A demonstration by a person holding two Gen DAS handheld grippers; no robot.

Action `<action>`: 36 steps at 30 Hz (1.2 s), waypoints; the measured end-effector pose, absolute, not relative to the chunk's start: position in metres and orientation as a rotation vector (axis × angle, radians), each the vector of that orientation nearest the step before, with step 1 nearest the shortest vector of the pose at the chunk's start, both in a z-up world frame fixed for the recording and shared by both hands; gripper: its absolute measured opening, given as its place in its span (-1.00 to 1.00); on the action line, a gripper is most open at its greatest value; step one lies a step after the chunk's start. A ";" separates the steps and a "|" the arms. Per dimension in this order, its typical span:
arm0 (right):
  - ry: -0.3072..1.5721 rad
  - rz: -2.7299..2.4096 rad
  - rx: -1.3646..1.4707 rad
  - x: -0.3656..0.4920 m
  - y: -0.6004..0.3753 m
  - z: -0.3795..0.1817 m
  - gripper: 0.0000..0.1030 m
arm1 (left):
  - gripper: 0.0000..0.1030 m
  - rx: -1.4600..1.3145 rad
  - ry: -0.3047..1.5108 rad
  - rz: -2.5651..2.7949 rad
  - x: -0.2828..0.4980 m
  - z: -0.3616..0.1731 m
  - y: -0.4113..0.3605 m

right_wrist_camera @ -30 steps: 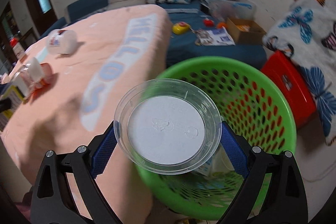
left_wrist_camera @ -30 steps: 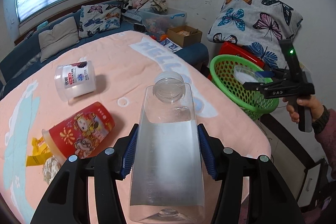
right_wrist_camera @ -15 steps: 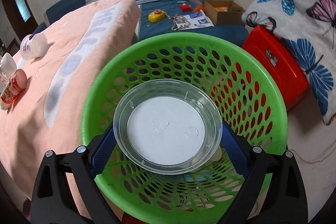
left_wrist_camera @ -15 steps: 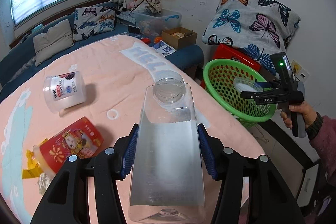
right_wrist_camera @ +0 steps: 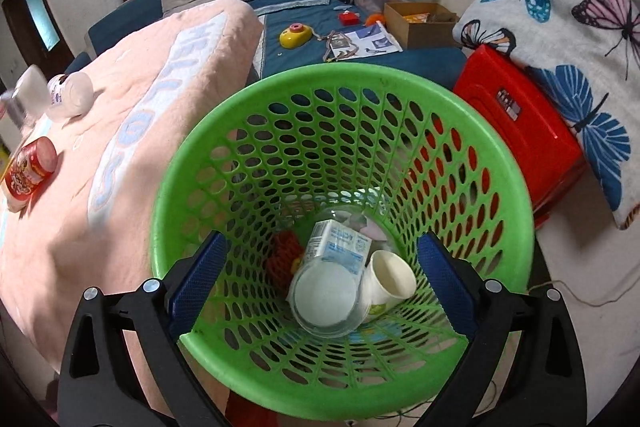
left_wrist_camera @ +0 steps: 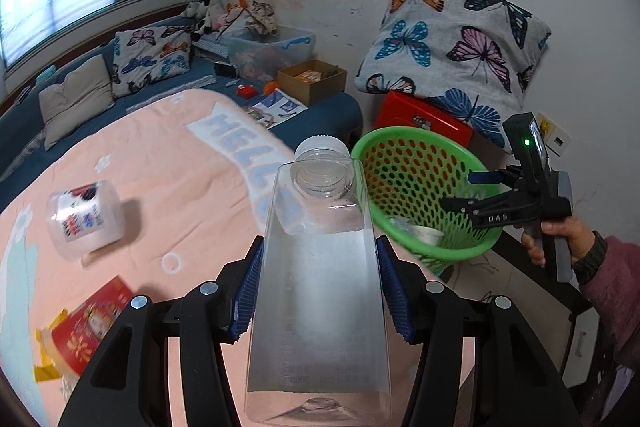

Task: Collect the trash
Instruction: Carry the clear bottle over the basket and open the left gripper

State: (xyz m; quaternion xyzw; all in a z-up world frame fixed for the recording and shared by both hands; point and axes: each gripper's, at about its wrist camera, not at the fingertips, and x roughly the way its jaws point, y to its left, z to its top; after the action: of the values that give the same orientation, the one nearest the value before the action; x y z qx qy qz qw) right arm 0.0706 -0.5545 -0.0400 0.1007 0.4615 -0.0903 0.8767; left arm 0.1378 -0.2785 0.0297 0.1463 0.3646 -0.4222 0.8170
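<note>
the clear bottle (left_wrist_camera: 320,287) is cut off at its base by the frame edge; it sits clamped in the left tool (left_wrist_camera: 319,291), long axis running away from the camera, white cap toward the green basket (right_wrist_camera: 192,195). the right tool (right_wrist_camera: 320,279) stands apart and empty over the basket, above a clear dish (right_wrist_camera: 324,297) and paper cup (right_wrist_camera: 390,277).

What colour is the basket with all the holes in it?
Bright green. The basket shows best in the right wrist view, which looks straight down into it.
</note>
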 end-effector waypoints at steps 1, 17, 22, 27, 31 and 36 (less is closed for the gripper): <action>0.959 -0.189 0.208 0.069 -0.554 -0.038 0.85 | 0.03 0.311 0.779 -0.911 0.138 0.030 -0.284; 0.935 -0.211 0.195 0.034 -0.547 -0.022 0.85 | 0.03 0.374 0.802 -1.040 0.138 0.021 -0.382; 0.925 -0.220 0.197 0.023 -0.547 -0.020 0.85 | 0.03 0.409 0.823 -1.066 0.138 0.009 -0.416; 0.926 -0.236 0.192 0.013 -0.549 -0.021 0.85 | 0.03 0.430 0.861 -1.081 0.141 -0.004 -0.445; 0.926 -0.241 0.206 0.004 -0.553 -0.024 0.85 | 0.03 0.453 0.875 -1.085 0.141 -0.013 -0.465; 0.931 -0.247 0.215 -0.004 -0.554 -0.027 0.85 | 0.03 0.470 0.903 -1.076 0.145 -0.026 -0.485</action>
State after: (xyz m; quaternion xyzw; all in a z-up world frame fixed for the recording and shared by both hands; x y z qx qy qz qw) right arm -0.0036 -0.5541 -0.0274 0.1031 0.4466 -0.1184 0.8808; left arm 0.1446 -0.4852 -0.0256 0.2141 0.4113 -0.4901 0.7381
